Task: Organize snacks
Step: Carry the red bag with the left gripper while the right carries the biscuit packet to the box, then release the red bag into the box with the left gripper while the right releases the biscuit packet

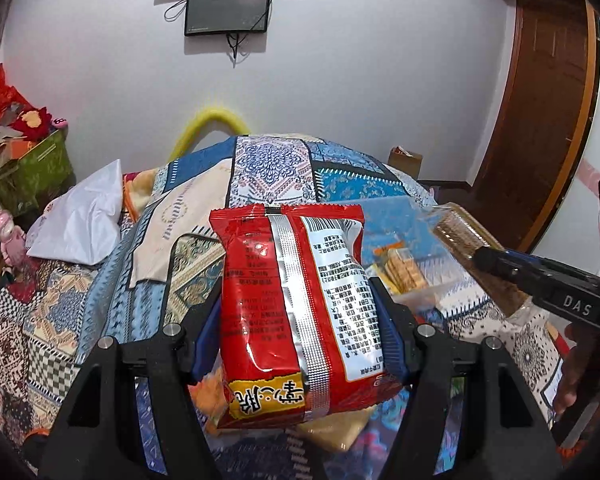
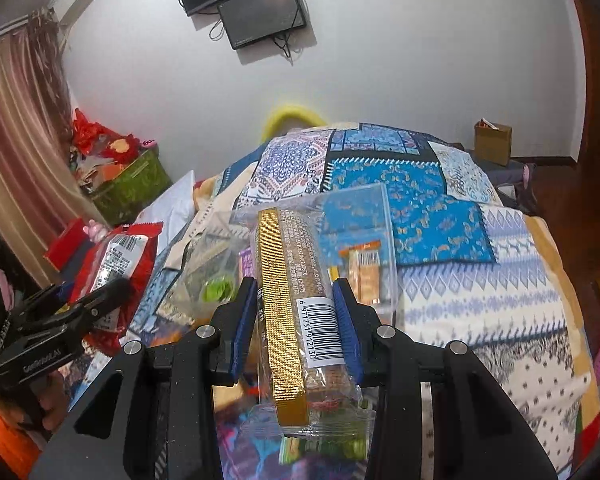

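I have both hand-held grippers raised above the bed, which I take as my landmark; its patchwork quilt in blue and cream fills the ground under them. The left hand-held gripper pinches a red snack packet across its width, the blue pads pressed into both sides, the silver back seam facing the camera and the packet held clear of the quilt. The right hand-held gripper is pressed together on a clear-wrapped biscuit bar with a gold strip, barcode uppermost, also off the bed. On the bed just beyond this bar lies a clear plastic bag with orange-wrapped snacks inside; nearer me, under the grippers, more loose wrappers crowd the quilt, too blurred to identify. A white plastic bag rests on the bed's left part. Left of the bed stands a green box heaped with red items, beside a curtain. Behind the bed's far end a yellow hoop rises against the wall, with two dark screens mounted above. A cardboard box sits at the bed's far right.
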Motion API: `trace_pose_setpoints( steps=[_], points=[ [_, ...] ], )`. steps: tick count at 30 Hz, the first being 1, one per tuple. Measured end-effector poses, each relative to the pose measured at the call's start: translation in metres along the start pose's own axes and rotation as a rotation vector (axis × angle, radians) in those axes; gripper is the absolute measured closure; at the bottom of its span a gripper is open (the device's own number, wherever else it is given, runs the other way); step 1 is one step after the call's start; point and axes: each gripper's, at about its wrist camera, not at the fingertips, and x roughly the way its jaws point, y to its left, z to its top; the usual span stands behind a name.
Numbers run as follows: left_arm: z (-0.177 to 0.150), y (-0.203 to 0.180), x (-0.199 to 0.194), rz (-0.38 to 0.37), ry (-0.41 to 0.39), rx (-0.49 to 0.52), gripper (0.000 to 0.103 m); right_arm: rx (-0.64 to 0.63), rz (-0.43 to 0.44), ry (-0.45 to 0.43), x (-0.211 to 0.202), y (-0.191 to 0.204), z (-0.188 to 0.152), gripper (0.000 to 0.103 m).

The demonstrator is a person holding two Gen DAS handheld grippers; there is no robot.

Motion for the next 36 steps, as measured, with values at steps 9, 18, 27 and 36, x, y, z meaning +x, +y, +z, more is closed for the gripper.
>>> trace_pose_setpoints(
  steps=[9,18,27,36],
  points=[
    [0.021,-0.005,0.038,0.004,-0.001,0.008,0.037,0.005,0.007,0.014,0.031,-0.003,0.015,0.068],
    [0.026,-0.005,0.096,0.004,0.076,-0.009,0.037,-0.007,-0.003,0.066,0.071,-0.006,0.020,0.068],
    [0.023,-0.006,0.145,-0.025,0.180,-0.038,0.037,-0.014,-0.007,0.119,0.101,-0.014,0.017,0.078],
    [0.017,-0.019,0.166,-0.047,0.260,-0.016,0.037,-0.020,-0.010,0.127,0.103,-0.018,0.021,0.078]
  ],
)
